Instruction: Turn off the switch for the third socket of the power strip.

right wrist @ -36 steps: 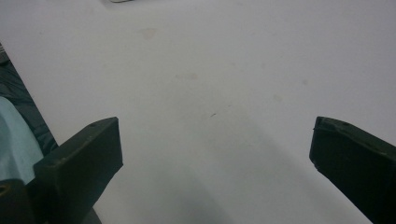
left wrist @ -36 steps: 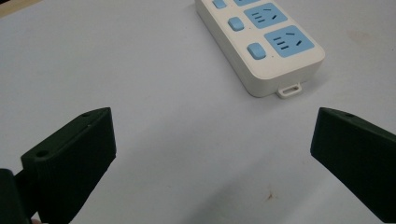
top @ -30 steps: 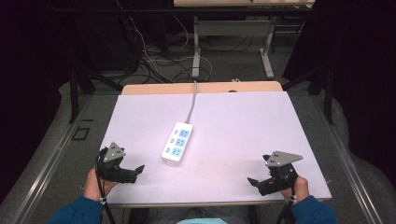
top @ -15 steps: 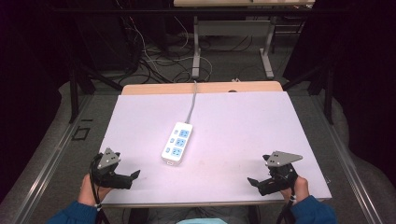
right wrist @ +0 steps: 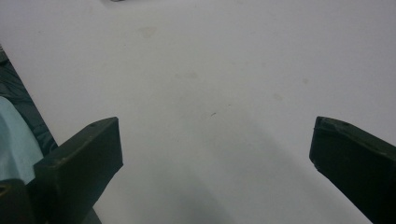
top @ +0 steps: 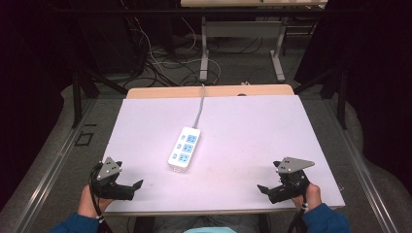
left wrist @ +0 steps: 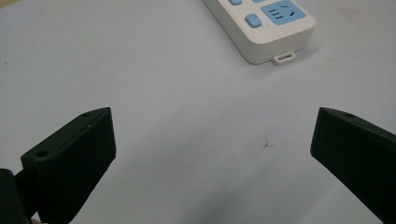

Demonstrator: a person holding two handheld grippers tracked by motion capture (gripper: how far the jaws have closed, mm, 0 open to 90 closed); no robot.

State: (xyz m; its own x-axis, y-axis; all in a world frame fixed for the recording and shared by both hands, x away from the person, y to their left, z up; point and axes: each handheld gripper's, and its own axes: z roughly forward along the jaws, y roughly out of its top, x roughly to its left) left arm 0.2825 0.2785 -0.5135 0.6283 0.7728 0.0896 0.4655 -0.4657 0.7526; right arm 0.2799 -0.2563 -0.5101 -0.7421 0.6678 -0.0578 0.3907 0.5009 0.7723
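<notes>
A white power strip with blue sockets lies in the middle of the white table, and its grey cord runs off over the far edge. My left gripper rests at the near left corner, open and holding nothing. In the left gripper view the strip's near end lies ahead and to the right of the wide-apart jaws. My right gripper sits at the near right edge, open, with bare table between its fingers.
The table's near edge runs just under both grippers. Beyond the far edge a wooden strip shows, then floor with tangled cables and metal table legs. A light blue cloth shows past the near edge.
My left gripper has drawn back a little toward the near left corner. The right gripper and the power strip have stayed put.
</notes>
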